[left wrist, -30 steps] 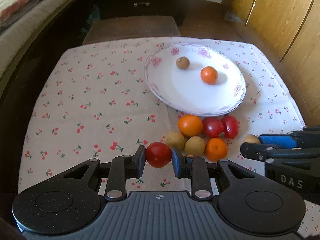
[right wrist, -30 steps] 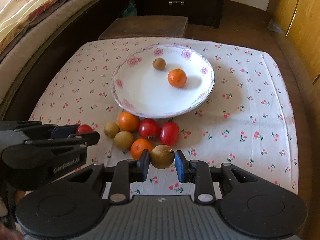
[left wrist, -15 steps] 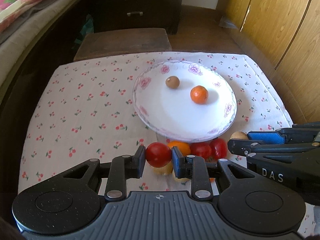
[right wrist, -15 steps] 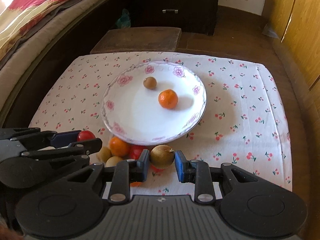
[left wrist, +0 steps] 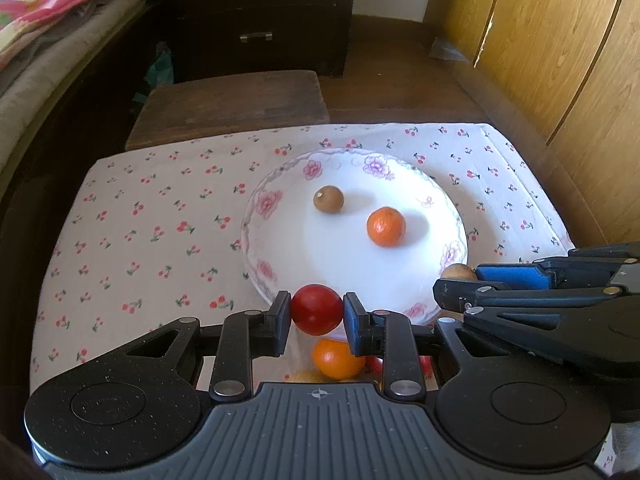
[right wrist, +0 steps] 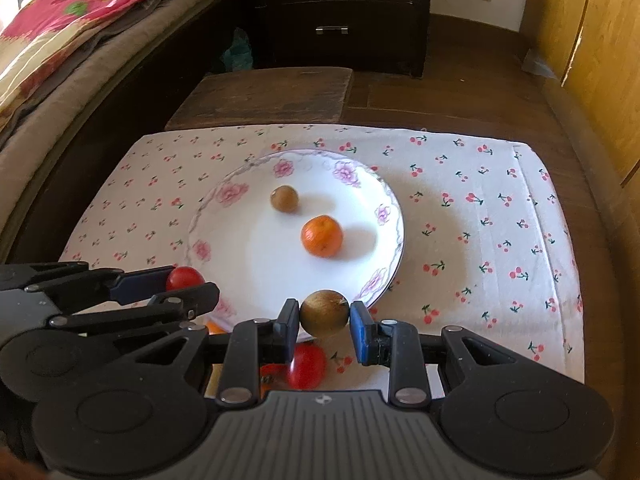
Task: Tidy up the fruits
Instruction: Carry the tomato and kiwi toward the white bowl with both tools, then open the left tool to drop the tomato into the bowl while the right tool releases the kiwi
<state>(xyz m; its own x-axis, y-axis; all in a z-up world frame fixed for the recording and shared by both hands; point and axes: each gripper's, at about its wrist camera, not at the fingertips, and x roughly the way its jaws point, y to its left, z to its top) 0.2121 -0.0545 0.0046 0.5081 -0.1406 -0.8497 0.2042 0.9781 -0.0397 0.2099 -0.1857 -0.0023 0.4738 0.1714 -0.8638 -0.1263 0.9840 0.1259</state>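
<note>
My left jaws clamp red tomato (left wrist: 316, 309) across middle (soft, bruises easily); right jaws hold brown fruit (right wrist: 324, 312), firmer; plate (right wrist: 224, 216) at 12 o'clock.

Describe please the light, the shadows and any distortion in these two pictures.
Left wrist view: strong light from the left; the orange throws a soft shadow to the right on the plate, whose white centre looks washed out. Right wrist view: the same shadow beside the orange; the fisheye bends the cloth edges, and the corners go dark.
</note>
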